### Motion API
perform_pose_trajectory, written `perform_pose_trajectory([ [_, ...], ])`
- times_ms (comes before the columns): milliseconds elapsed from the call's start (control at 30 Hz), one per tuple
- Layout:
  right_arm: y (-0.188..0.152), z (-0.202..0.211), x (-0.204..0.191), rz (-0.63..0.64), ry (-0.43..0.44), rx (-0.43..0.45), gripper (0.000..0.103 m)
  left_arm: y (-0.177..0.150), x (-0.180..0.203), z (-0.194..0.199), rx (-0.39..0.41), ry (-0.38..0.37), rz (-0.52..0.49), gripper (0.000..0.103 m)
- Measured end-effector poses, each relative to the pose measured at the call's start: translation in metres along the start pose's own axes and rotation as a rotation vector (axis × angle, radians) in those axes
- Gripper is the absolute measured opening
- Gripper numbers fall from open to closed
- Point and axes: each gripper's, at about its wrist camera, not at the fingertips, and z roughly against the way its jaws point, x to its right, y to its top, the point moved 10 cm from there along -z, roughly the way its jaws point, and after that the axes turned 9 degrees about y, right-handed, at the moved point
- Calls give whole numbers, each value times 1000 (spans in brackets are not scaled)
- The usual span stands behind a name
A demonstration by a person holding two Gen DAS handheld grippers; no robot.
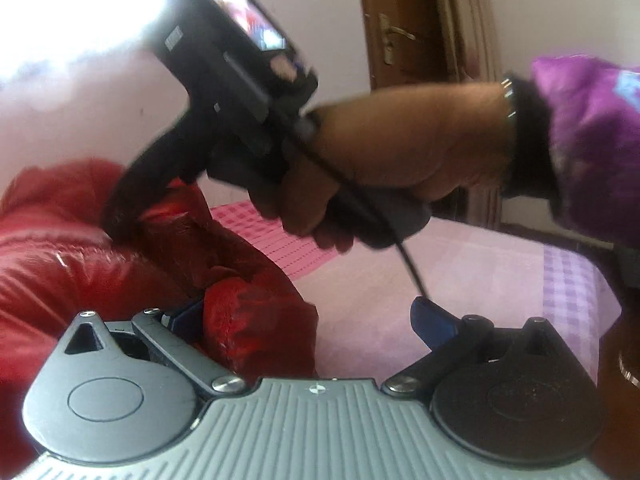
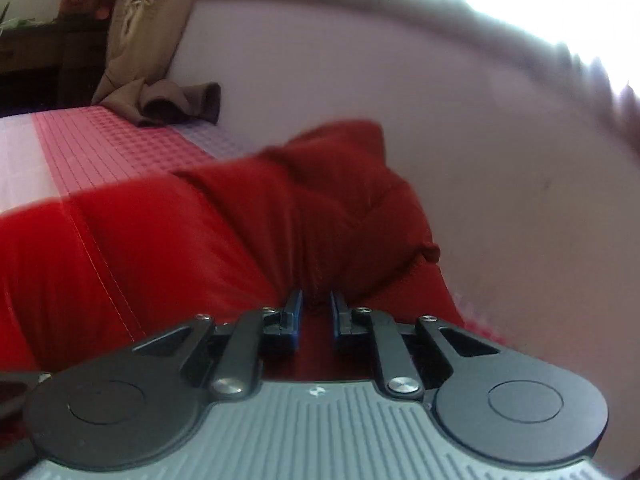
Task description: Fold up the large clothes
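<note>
A red puffy jacket [image 1: 60,272] lies bunched on the bed. My left gripper [image 1: 308,320] stands open wide. A fold of the jacket [image 1: 256,320] sits just inside its left finger [image 1: 180,318], while its right finger [image 1: 432,320] is clear over the bedcover. A hand [image 1: 380,168] holds my right gripper [image 1: 120,220] ahead in the left wrist view, its tips pressed into the jacket. In the right wrist view, my right gripper [image 2: 316,308] is shut on a pinch of the red jacket [image 2: 200,232], whose bulk spreads left and ahead.
The bed [image 1: 460,264] has a pink, red and lilac checked cover [image 2: 100,148] and stands against a pale wall [image 2: 480,160]. A beige garment [image 2: 140,48] hangs at the far corner. A wooden door [image 1: 400,20] is behind. A purple sleeve [image 1: 592,140] fills the right side.
</note>
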Motion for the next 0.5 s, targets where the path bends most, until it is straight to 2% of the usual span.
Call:
perform_pose_trajectory([
  [67,-8,-3,5,-69,38,23,12,0,-1,16,14,-18,-8,99],
  [100,-13,-3,5,-87,53,37,12,2,-4,27,26,-34,7,94],
  [167,-17,0,6,-113,72,61,12,12,-20,52,57,-48,86,87],
  [233,-19,-1,13,-166,92,103,12,28,-44,74,112,-5,155,87],
  [300,-31,11,25,-227,121,150,12,40,-67,86,173,65,169,87],
  [333,-33,11,26,-248,132,172,12,42,-79,84,177,94,175,86],
  [367,-34,11,27,-260,135,188,12,41,-87,76,154,101,182,83],
  [400,-33,8,27,-263,138,194,12,35,-94,65,115,98,197,73],
  [433,-33,9,28,-272,143,199,12,25,-99,50,58,83,217,68],
  [500,-35,14,35,-307,164,205,12,12,-102,37,28,96,201,67],
])
